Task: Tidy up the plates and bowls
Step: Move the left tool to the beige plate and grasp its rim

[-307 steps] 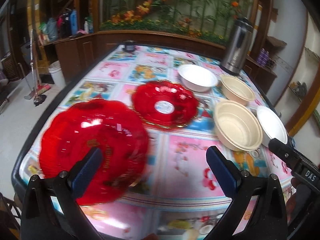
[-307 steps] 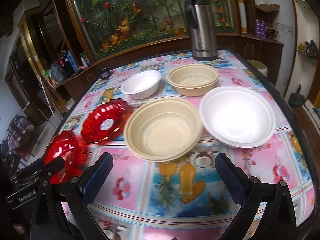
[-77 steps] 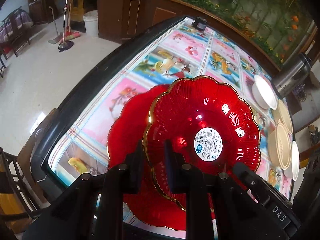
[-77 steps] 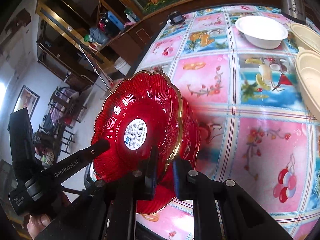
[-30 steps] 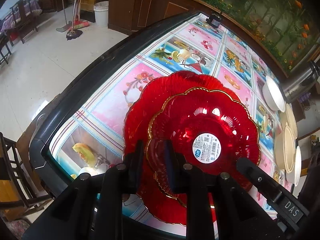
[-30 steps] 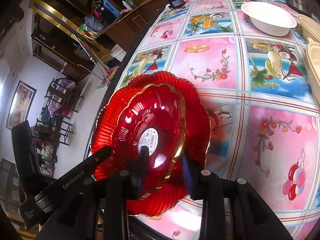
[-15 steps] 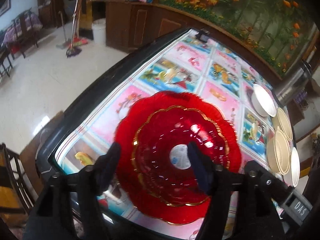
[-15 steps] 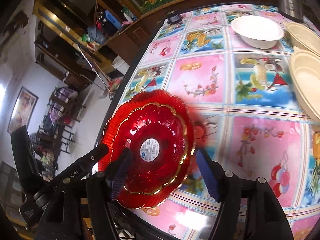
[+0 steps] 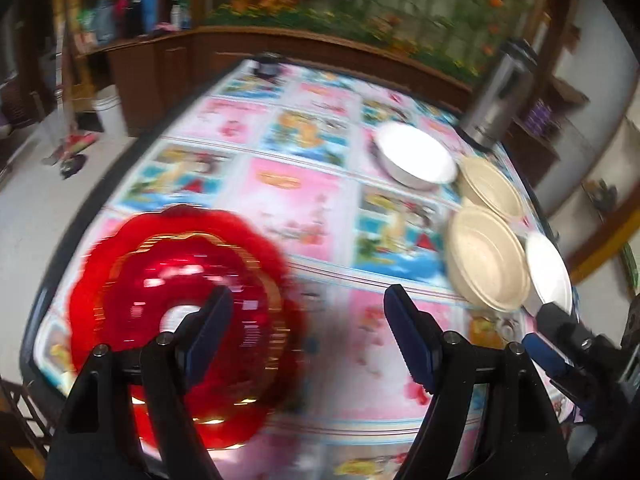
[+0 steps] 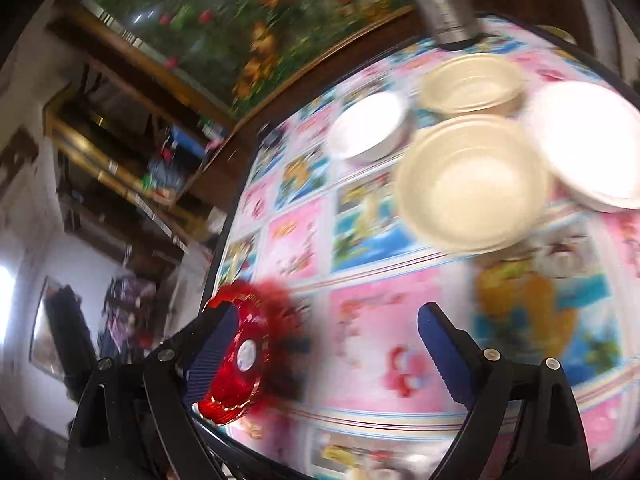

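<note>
Both grippers, left gripper (image 9: pixel 306 336) and right gripper (image 10: pixel 326 350), have jaws wide apart, holding nothing; stacked red plates (image 9: pixel 180 280) lie at eight o'clock on the table (image 9: pixel 304 208).

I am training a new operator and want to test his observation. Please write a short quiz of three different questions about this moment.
1. True or false: the smaller red plate lies on the larger red plate.
2. How many bowls stand near the steel flask?
3. The left gripper is: A) open, B) shut on a plate.

Key:
1. True.
2. Four: two white, two beige.
3. A.
</note>
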Available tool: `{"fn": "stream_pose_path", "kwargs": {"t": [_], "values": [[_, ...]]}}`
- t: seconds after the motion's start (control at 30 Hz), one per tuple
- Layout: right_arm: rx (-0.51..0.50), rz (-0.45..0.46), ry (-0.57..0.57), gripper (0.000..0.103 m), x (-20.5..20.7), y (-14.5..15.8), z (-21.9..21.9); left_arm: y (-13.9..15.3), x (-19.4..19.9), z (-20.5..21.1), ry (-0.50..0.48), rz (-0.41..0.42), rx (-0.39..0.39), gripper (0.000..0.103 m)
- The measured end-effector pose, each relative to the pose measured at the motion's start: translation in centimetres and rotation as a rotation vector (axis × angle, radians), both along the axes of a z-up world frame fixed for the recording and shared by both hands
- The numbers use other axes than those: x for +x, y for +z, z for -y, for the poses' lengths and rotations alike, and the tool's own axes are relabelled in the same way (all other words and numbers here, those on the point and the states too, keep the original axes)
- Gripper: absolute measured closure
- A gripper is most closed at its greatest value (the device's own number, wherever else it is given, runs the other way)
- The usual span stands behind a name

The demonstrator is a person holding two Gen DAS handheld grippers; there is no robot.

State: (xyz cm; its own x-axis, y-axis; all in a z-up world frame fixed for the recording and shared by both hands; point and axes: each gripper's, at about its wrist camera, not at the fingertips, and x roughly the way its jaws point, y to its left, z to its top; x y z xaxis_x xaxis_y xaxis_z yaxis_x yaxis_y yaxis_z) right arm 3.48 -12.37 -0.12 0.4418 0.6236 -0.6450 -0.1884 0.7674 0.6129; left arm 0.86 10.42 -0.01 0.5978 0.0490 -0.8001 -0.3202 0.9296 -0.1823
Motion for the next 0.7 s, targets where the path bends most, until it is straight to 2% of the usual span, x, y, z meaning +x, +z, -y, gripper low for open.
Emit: {"fn": "stream_pose_path", "kwargs": {"t": [0.13, 0.3, 0.5, 0.7], "values": [[0.033, -0.054, -0.109, 0.009, 1.4, -0.6, 5.1, -0.4, 2.7, 3.2, -0.067, -0.029, -0.03, 0.025], [0.083, -0.12, -0.192, 0.009, 3.5, -1.9, 9.1, -1.0, 5.6, 7.1, -0.143, -0.054, -0.037, 0.025], [0.134, -0.165, -0.219, 0.009, 5.4, -3.3, 10.4, -2.2, 8.4, 9.9, -0.189, -0.078, -0.033, 0.025], [0.13, -0.192, -0.227, 0.011, 7.2, -4.4, 10.6, -3.4, 10.2, 10.5, -0.185, -0.093, -0.024, 0.025]]}}
